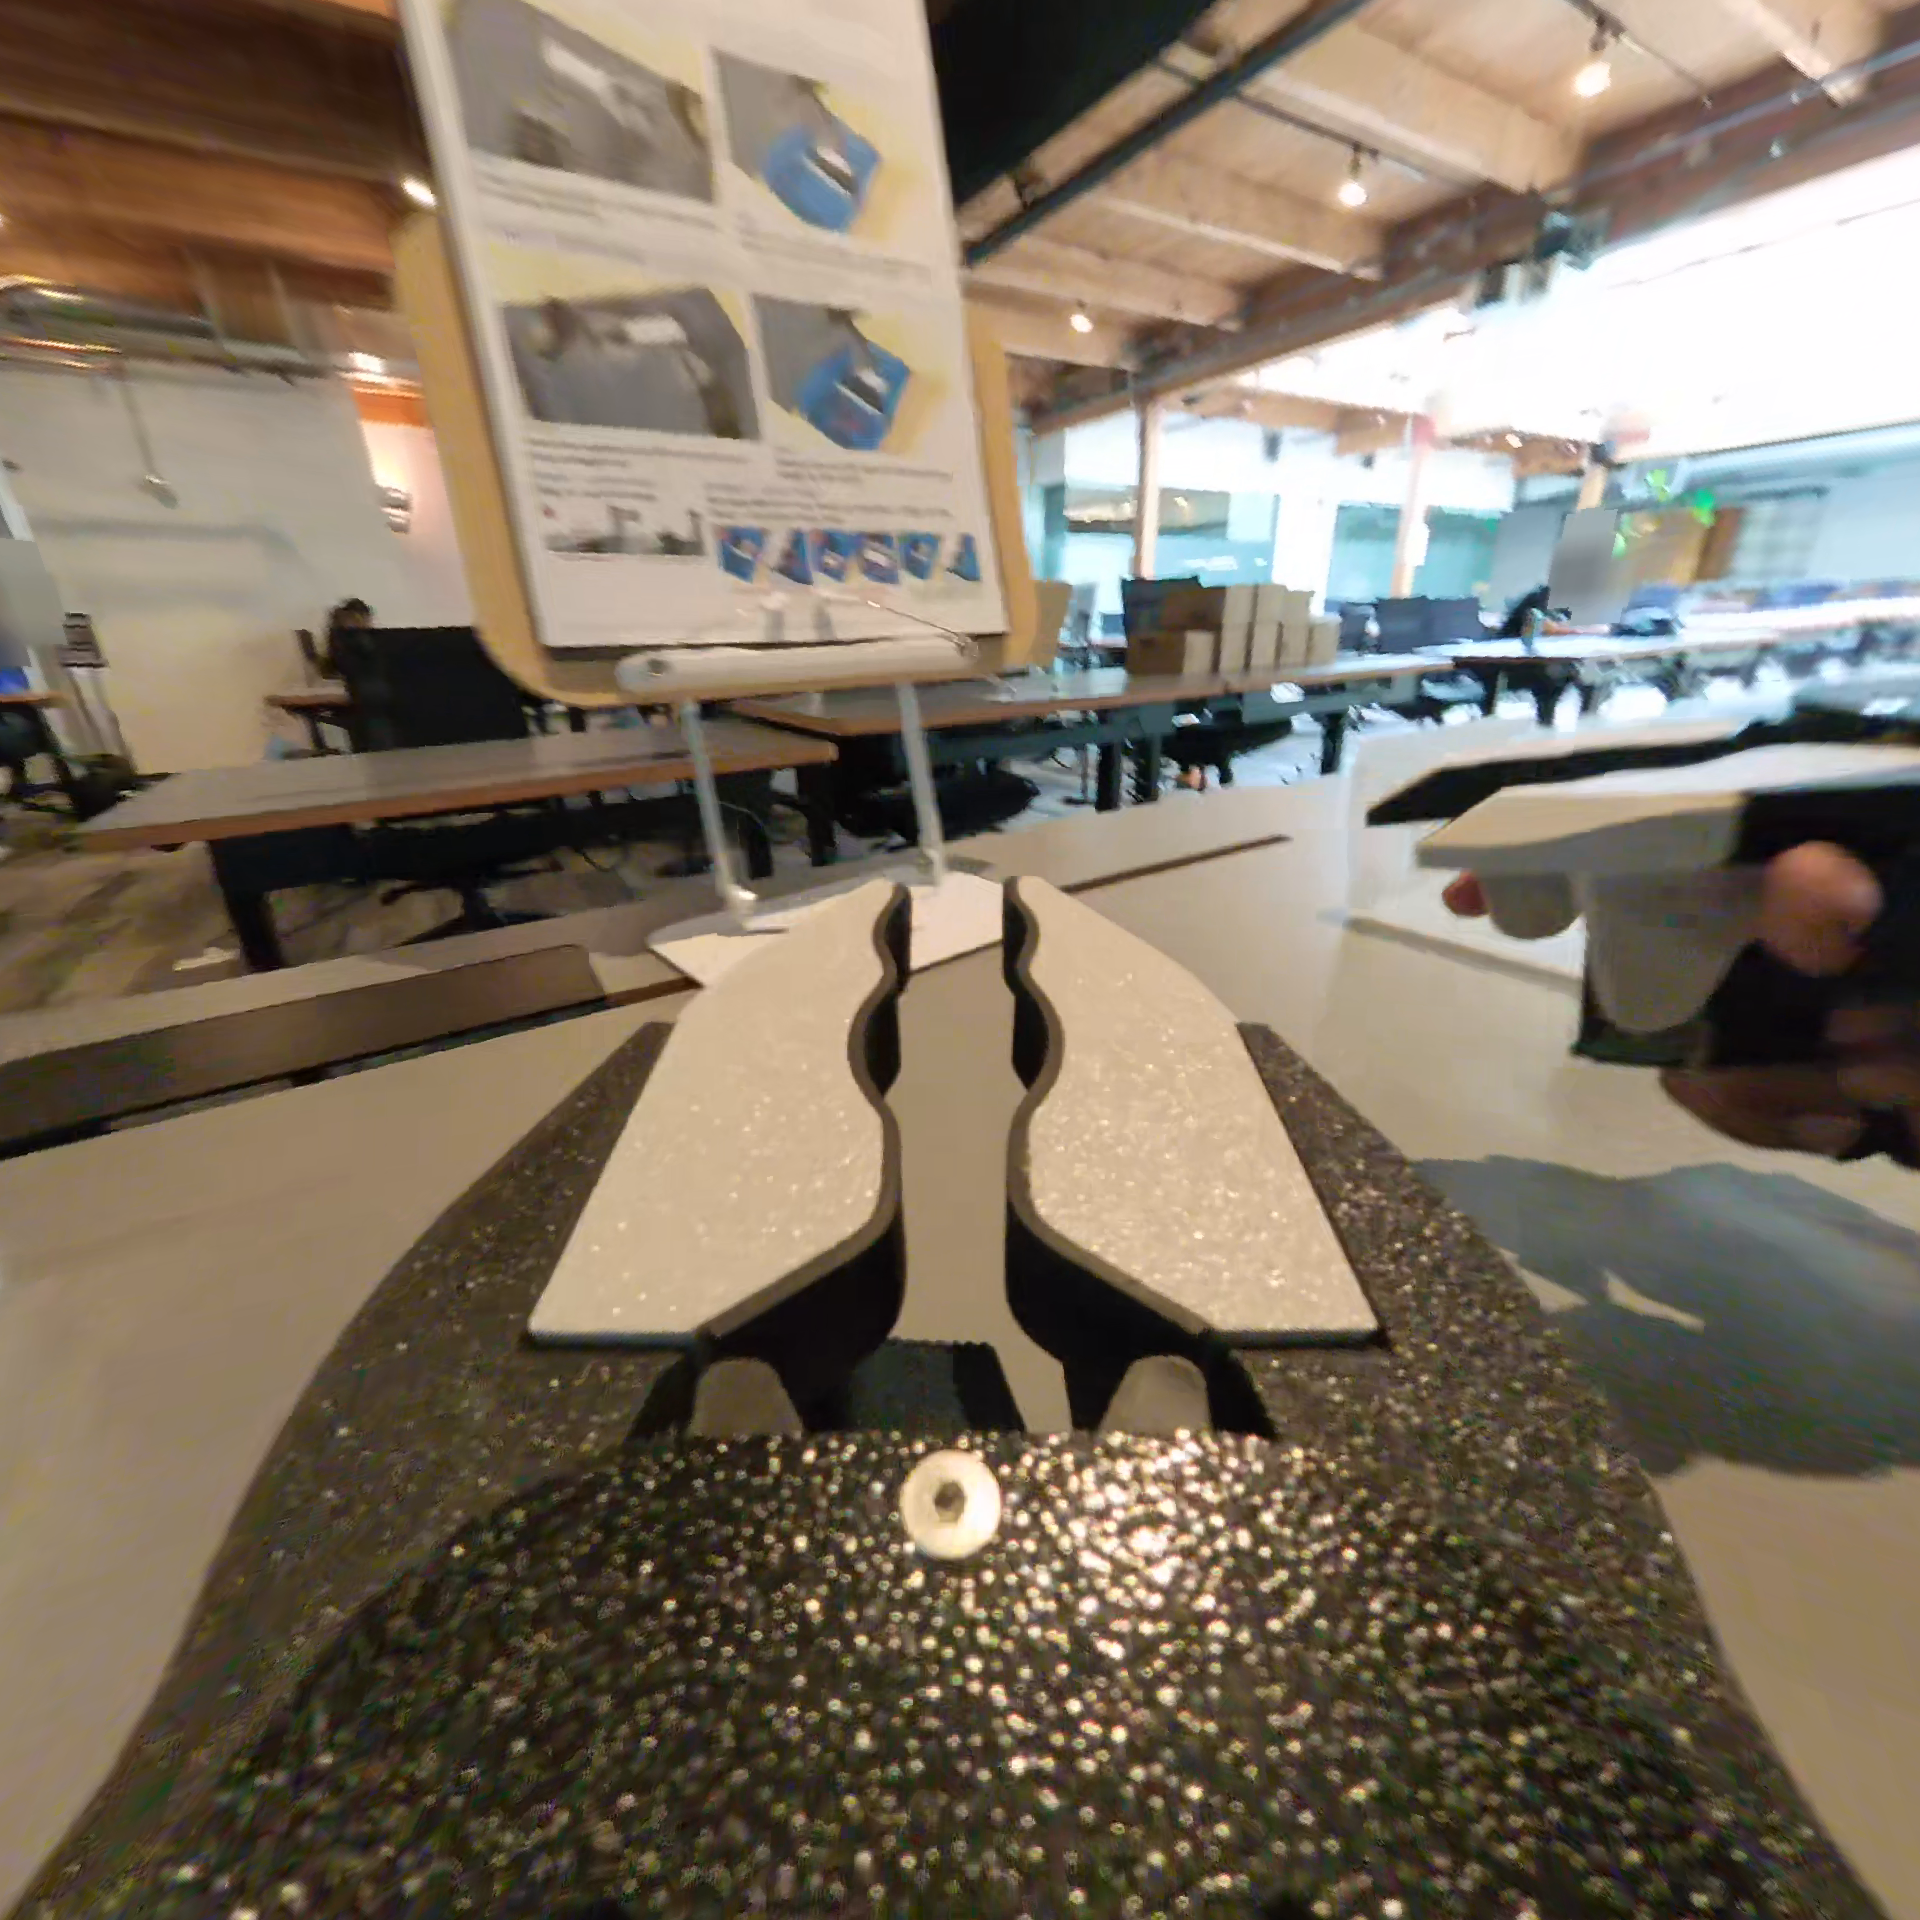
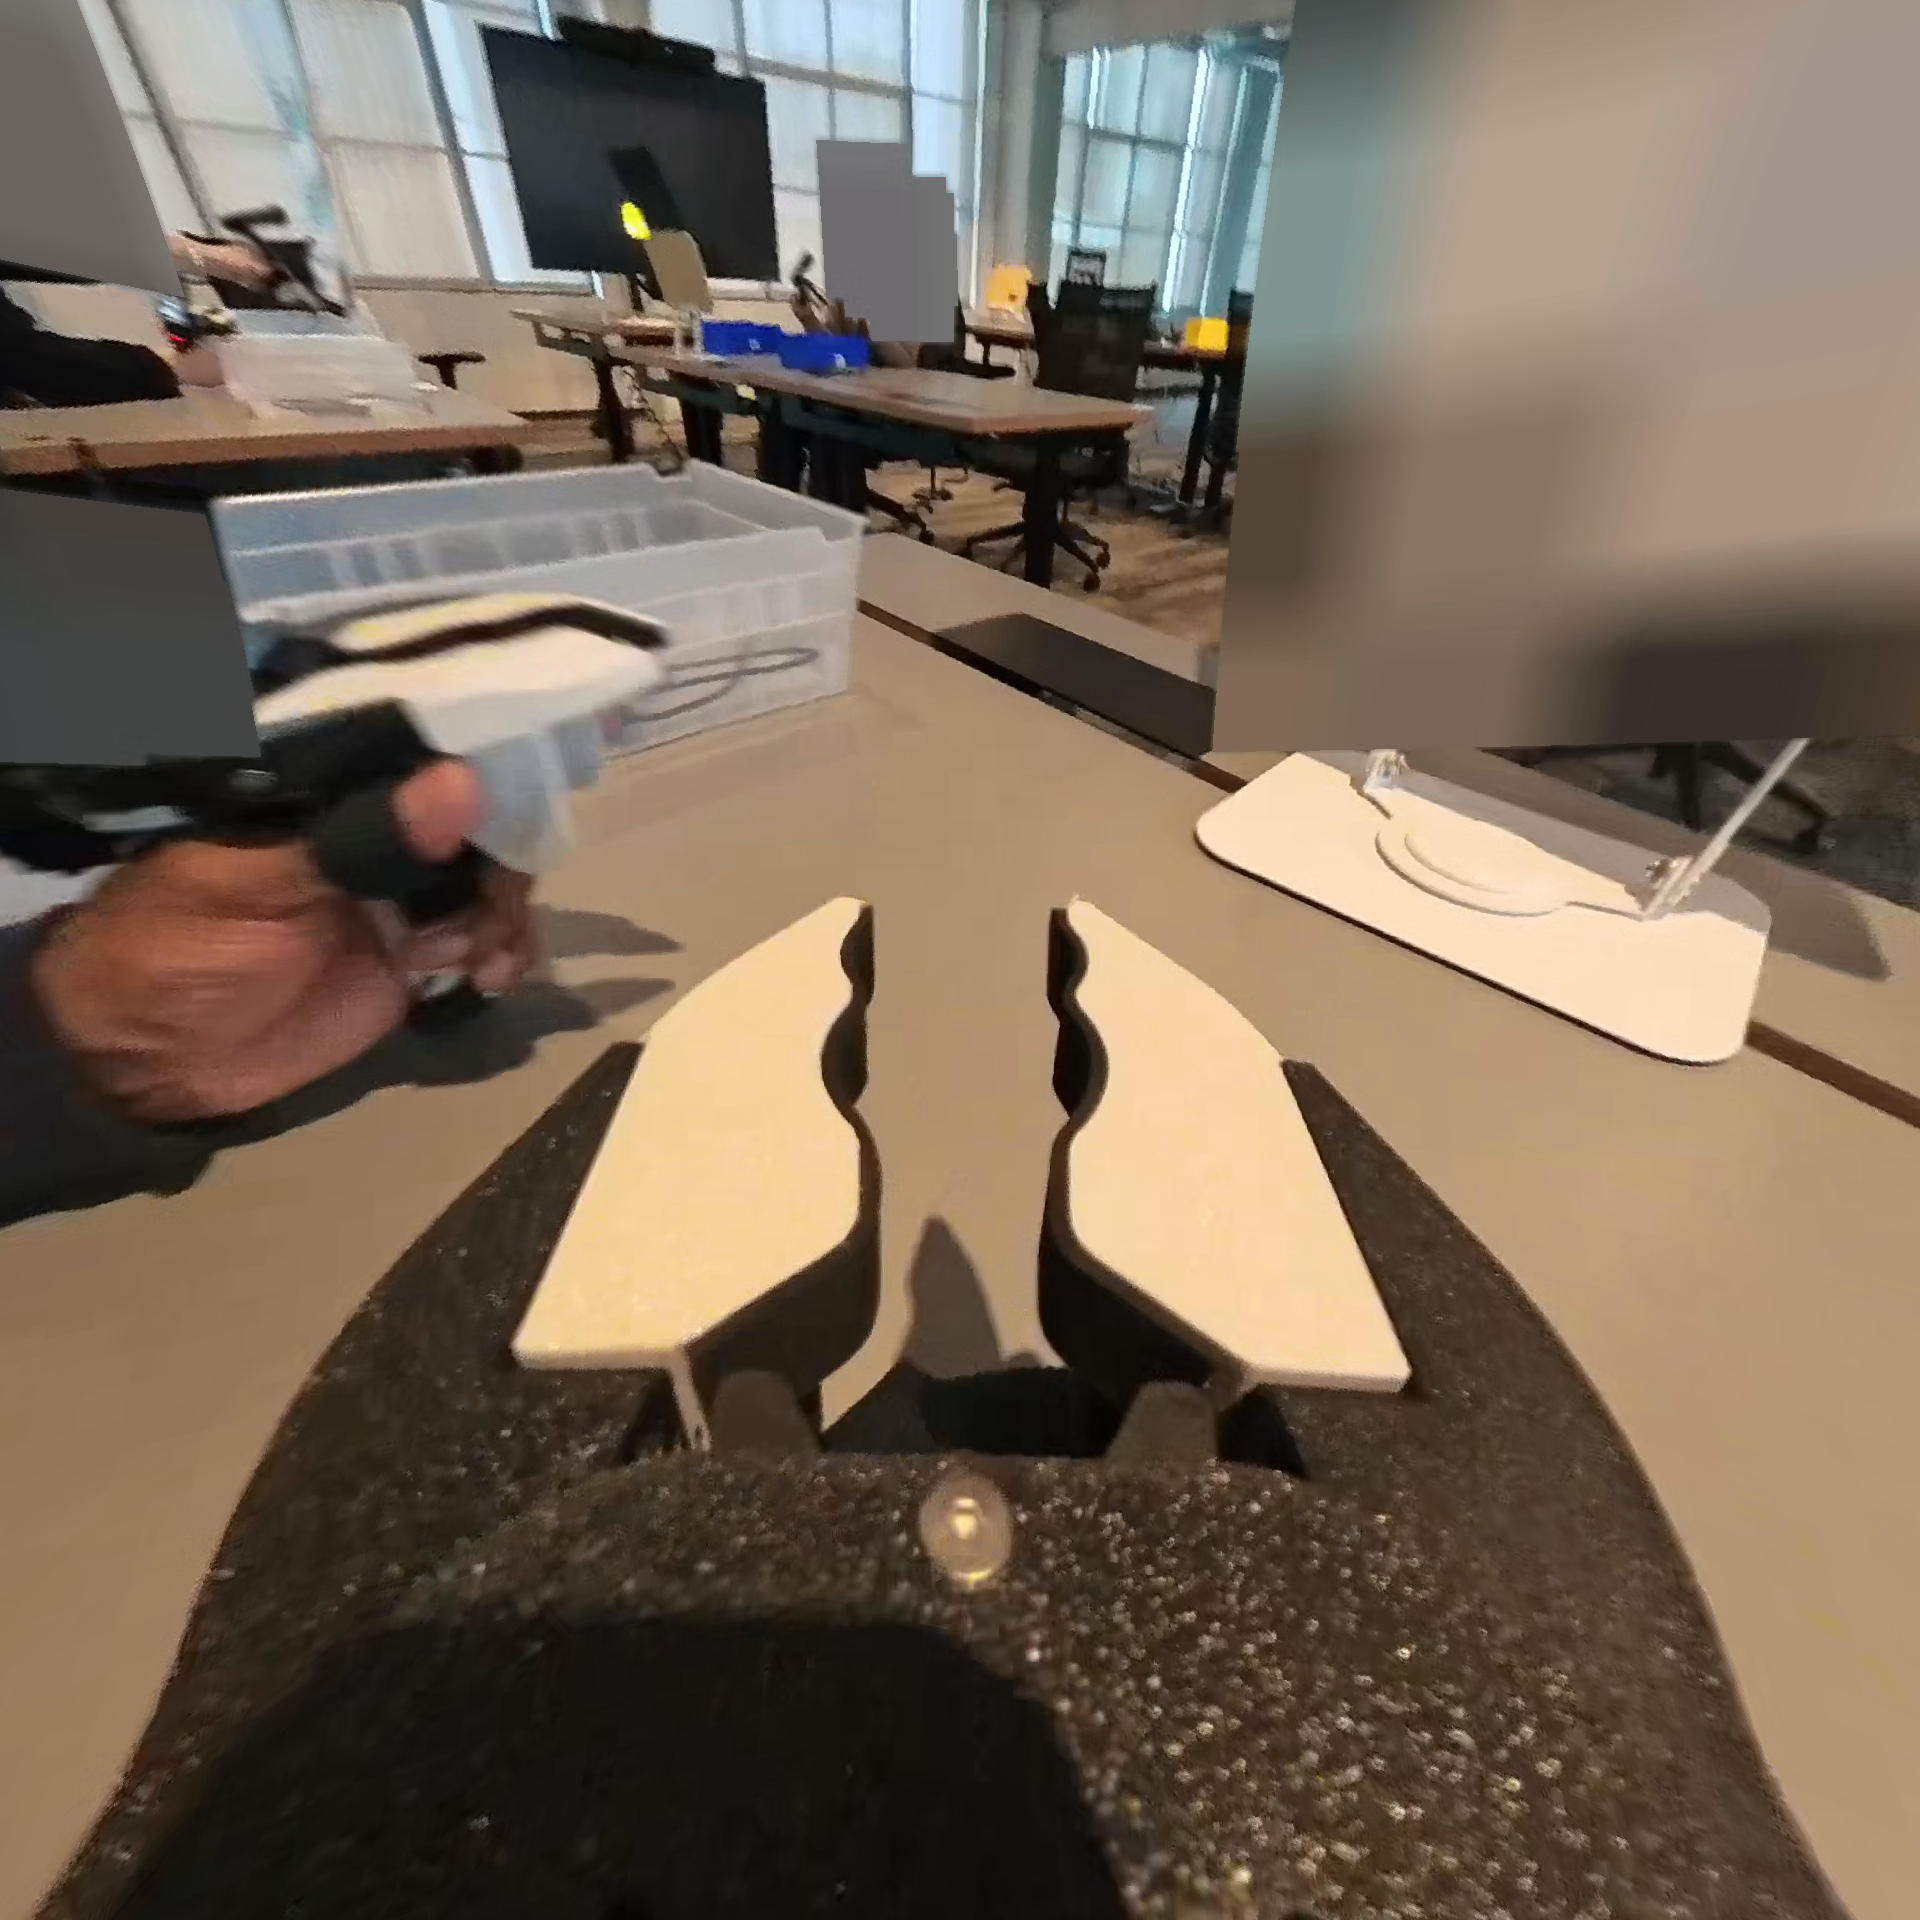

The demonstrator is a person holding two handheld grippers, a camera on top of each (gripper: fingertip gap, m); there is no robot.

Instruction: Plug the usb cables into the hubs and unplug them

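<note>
1. Neither a hub nor a plug can be made out; only a dark cable loop [image 2: 727, 675], blurred, shows through the clear bin [image 2: 540, 582], ahead and left of the right gripper [image 2: 961, 925].
2. Right gripper: fingers spread, gap bare, over the grey table [image 2: 1455, 1299].
3. Left gripper [image 1: 956, 904]: fingers slightly parted, pinching nothing.
4. The document stand [image 1: 727, 665] rises just beyond the left gripper's tips, its sheet cut off above.

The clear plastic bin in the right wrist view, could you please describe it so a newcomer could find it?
On the grey table, look to its far left edge, behind the left gripper. The clear plastic bin sits there, translucent and ribbed, with a dark cable loop inside.
</note>
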